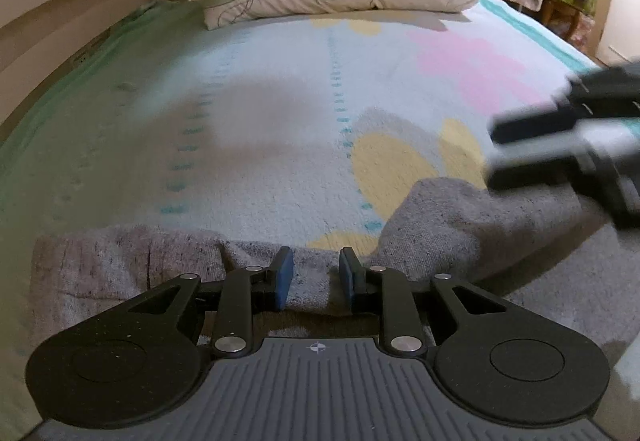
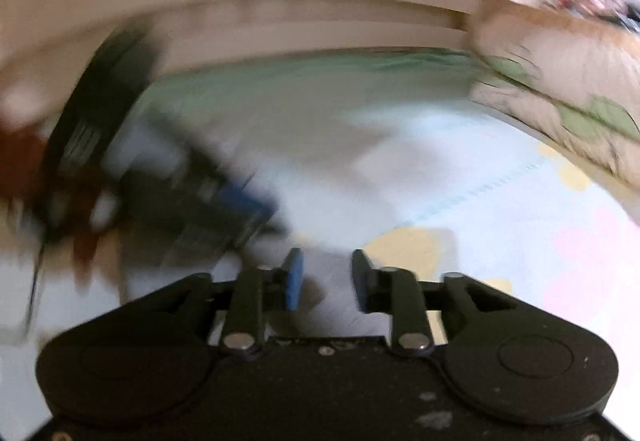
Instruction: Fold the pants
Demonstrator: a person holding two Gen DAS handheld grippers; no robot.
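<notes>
Early stage of folding: grey pants spread on bed, edge lying between parted jaws of left gripper and of right gripper, neither visibly clamped; next, closing on cloth before lifting.

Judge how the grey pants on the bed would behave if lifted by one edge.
The grey pants would probably sag and drape, since they already lie rumpled. Their fuzzy knit looks grippy rather than slippery against the bedspread. They look light.
</notes>
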